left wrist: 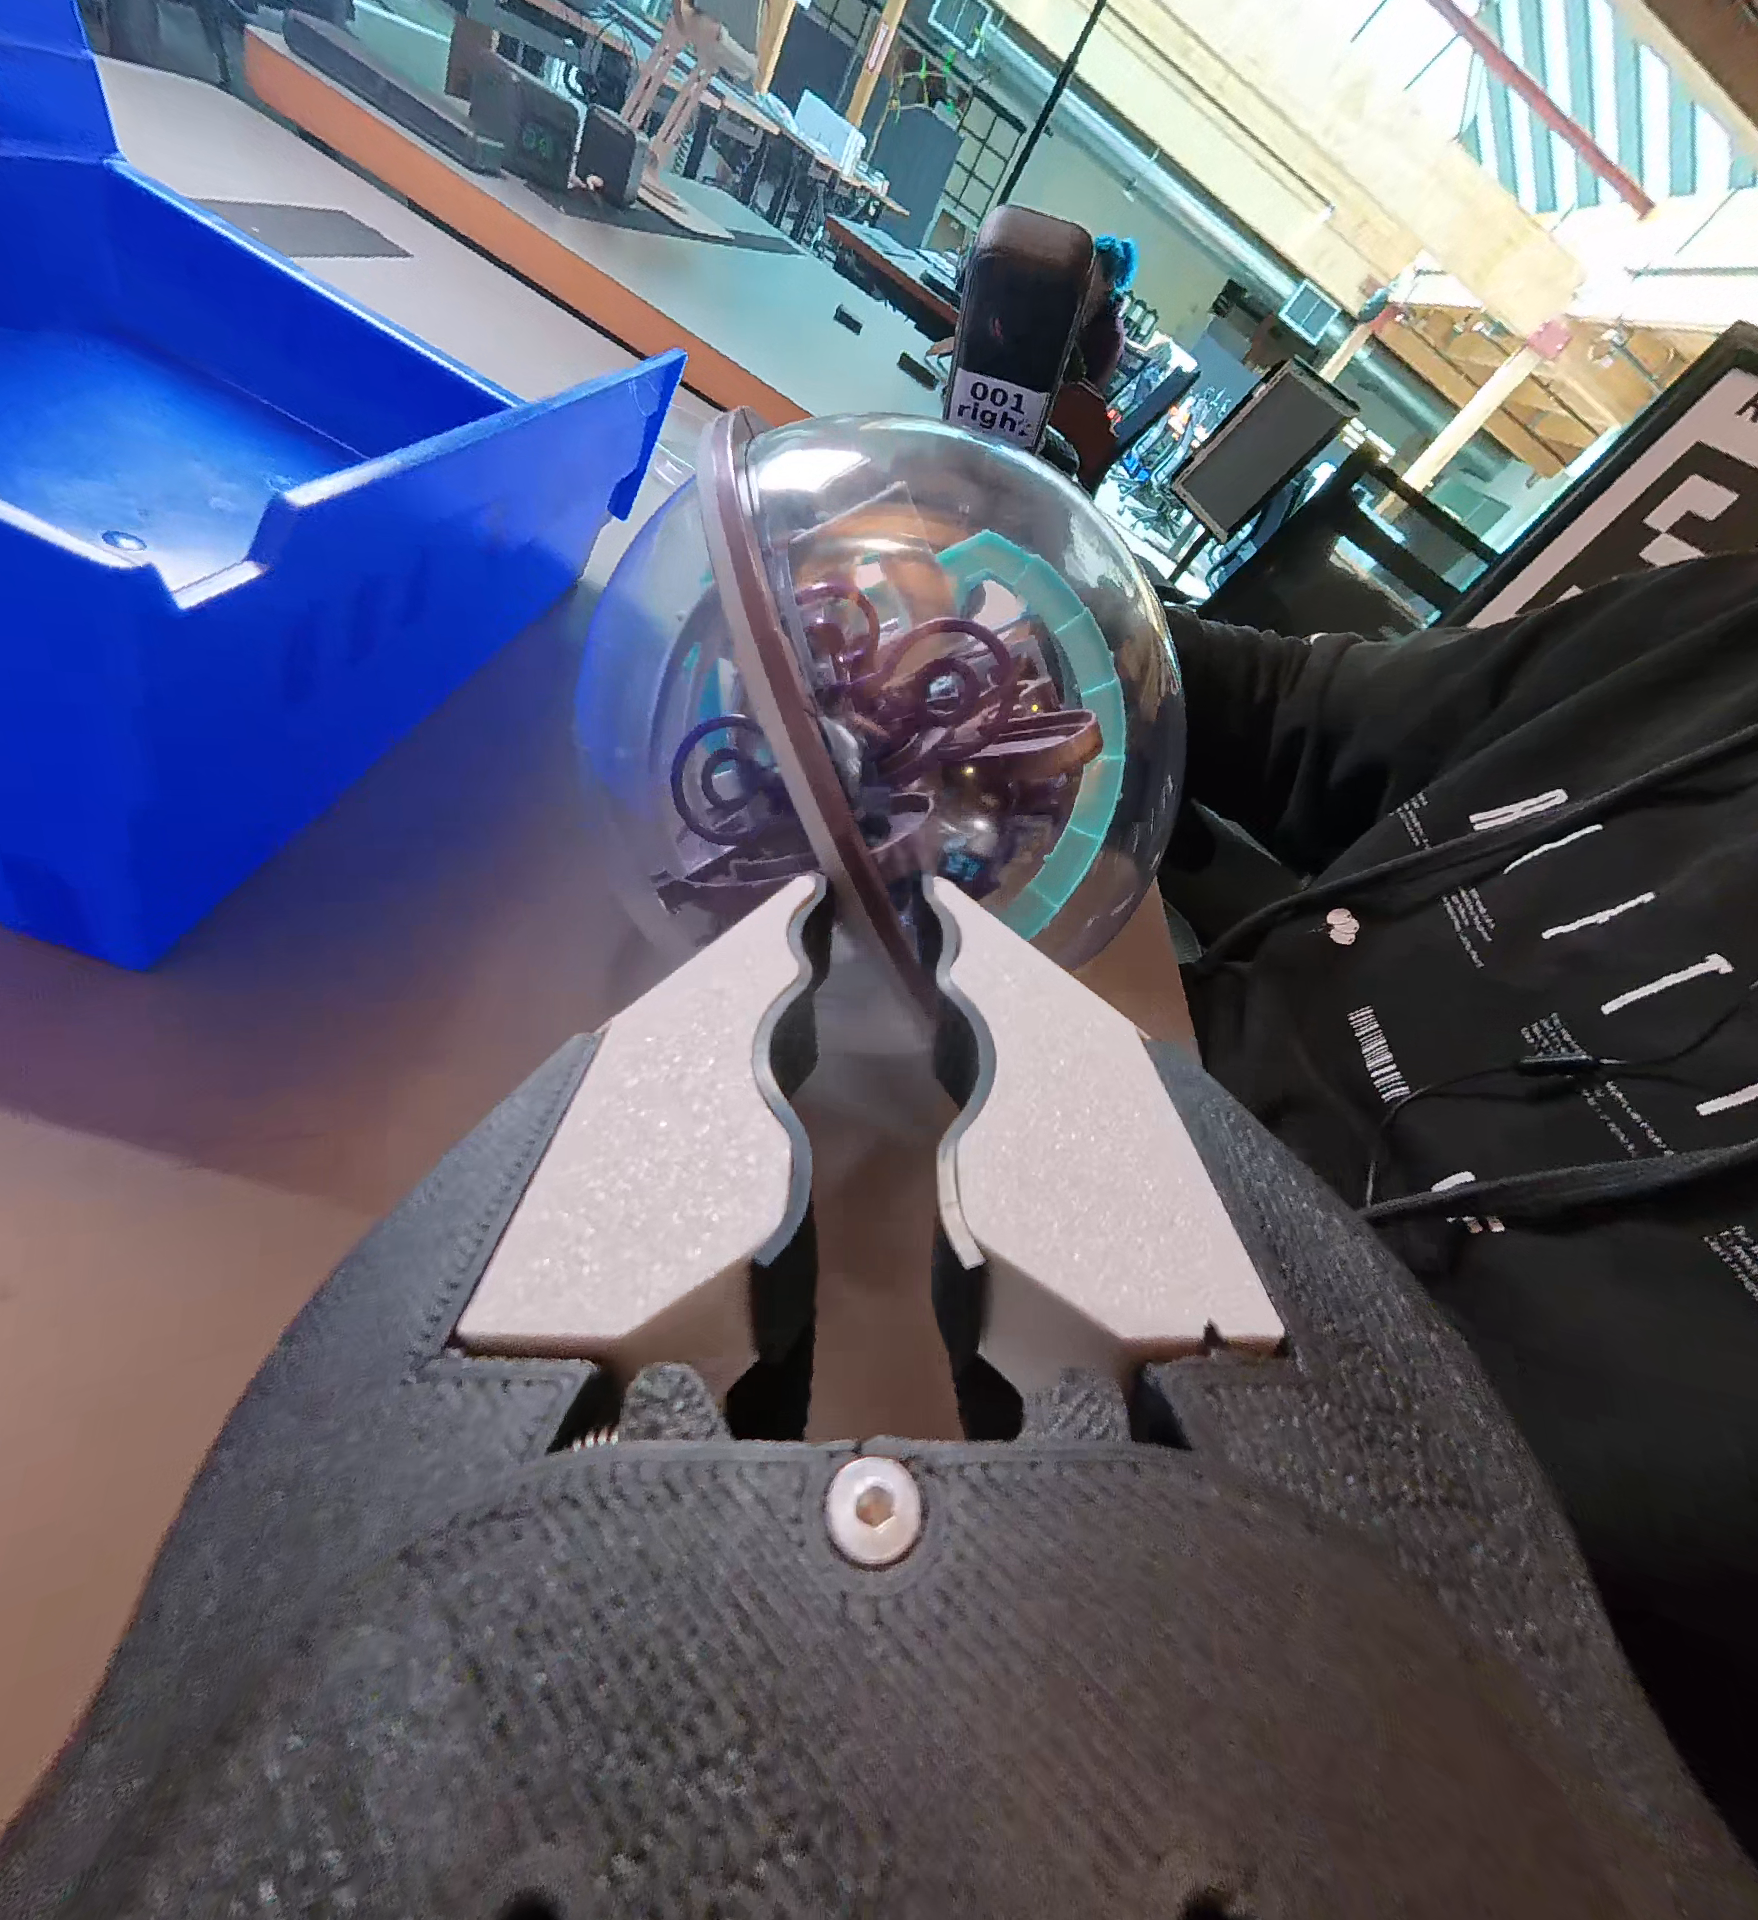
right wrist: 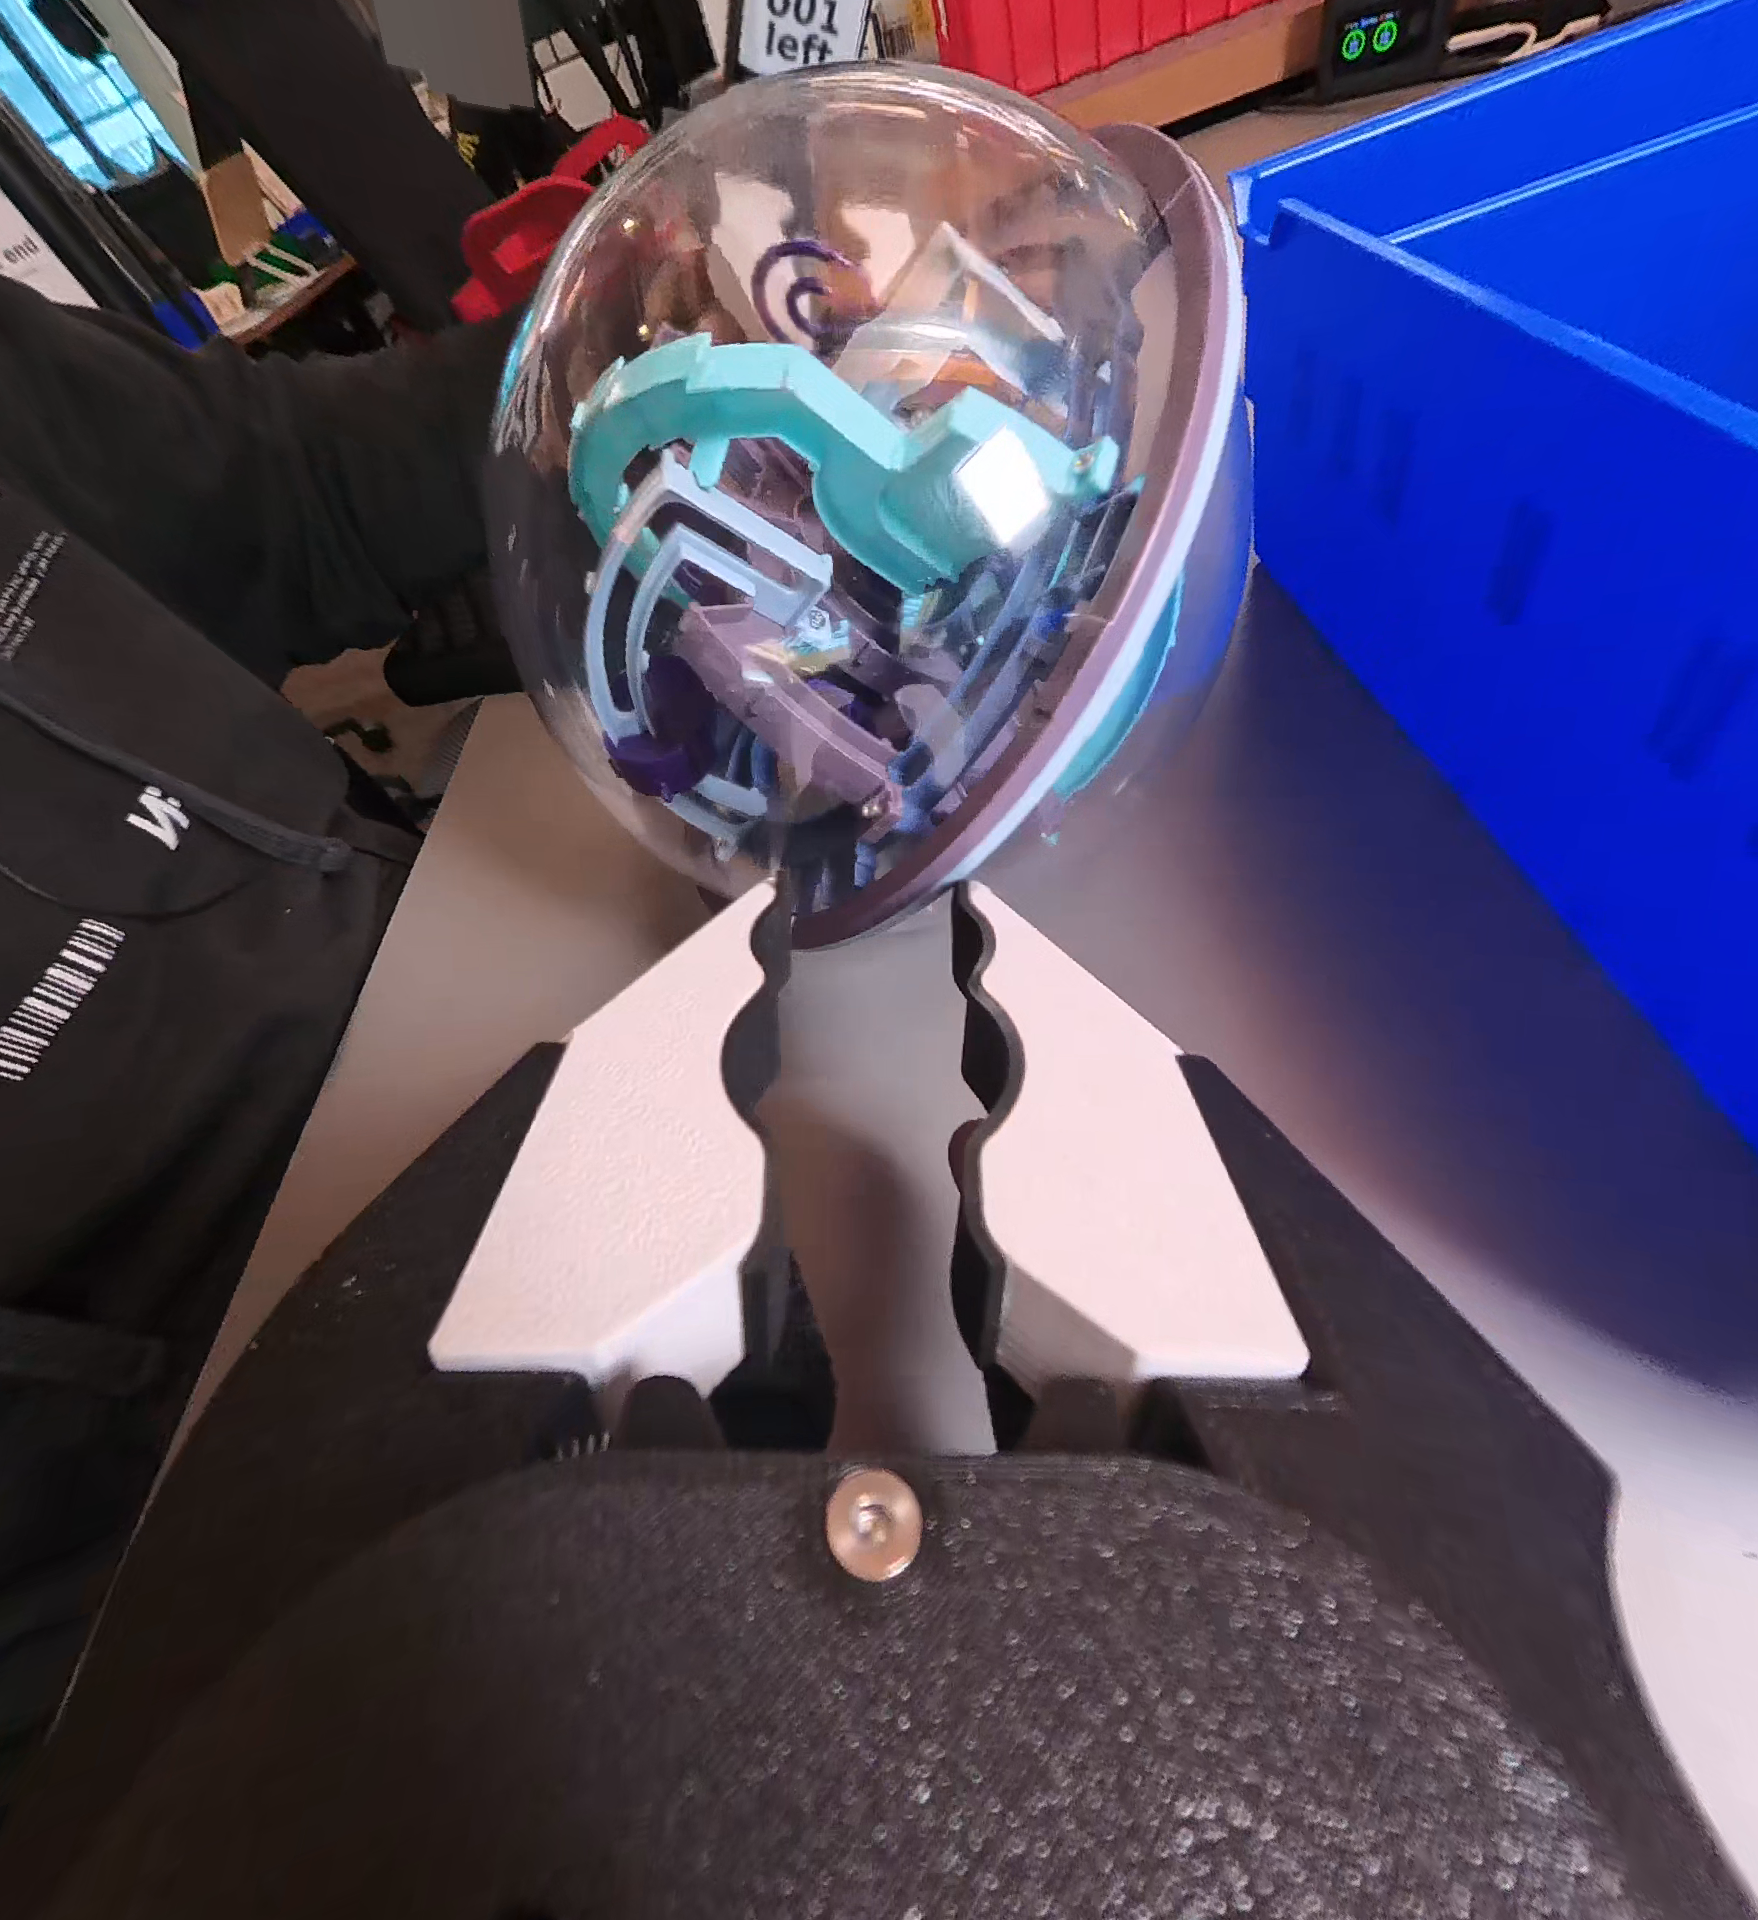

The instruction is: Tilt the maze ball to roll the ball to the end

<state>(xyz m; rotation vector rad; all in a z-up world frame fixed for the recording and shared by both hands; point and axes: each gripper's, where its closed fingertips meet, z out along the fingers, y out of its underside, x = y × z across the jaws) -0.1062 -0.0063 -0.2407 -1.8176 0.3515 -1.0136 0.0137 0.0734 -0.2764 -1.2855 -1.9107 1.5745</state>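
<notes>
maze ball (left wrist: 880,691): a clear plastic sphere with teal, purple and grey tracks packed inside and a dark purple rim band around its middle. it was held up off the bench between the two grippers, one gripping from each side, with the band tilted rather than level.
left gripper (left wrist: 873,894): its jaws were narrowed onto the rim band at the near edge of the sphere, pinching it; the white fingers (left wrist: 667,1132) with wavy dark pads met the ball just at their tips.
right gripper (right wrist: 867,906): its jaws likewise clamped the rim band at the sphere's lower edge, with the gap between them narrow and the band sitting in it. in the left wrist view, its dark body showed beyond the ball's top.
small ball inside: i could not tell where it sat among the tracks.
blue bin (left wrist: 231,540): an open plastic bin on the bench, close beside the maze ball, on the side away from the person; its inside floor looked bare in the left wrist view.
bench (right wrist: 1374,1039): a pale surface below the ball, tinted blue near the bin.
person (left wrist: 1540,935): a dark hooded top with white print, close beside the ball, on the side opposite the bin.
background: a blurred workshop with tables and monitors.
</notes>
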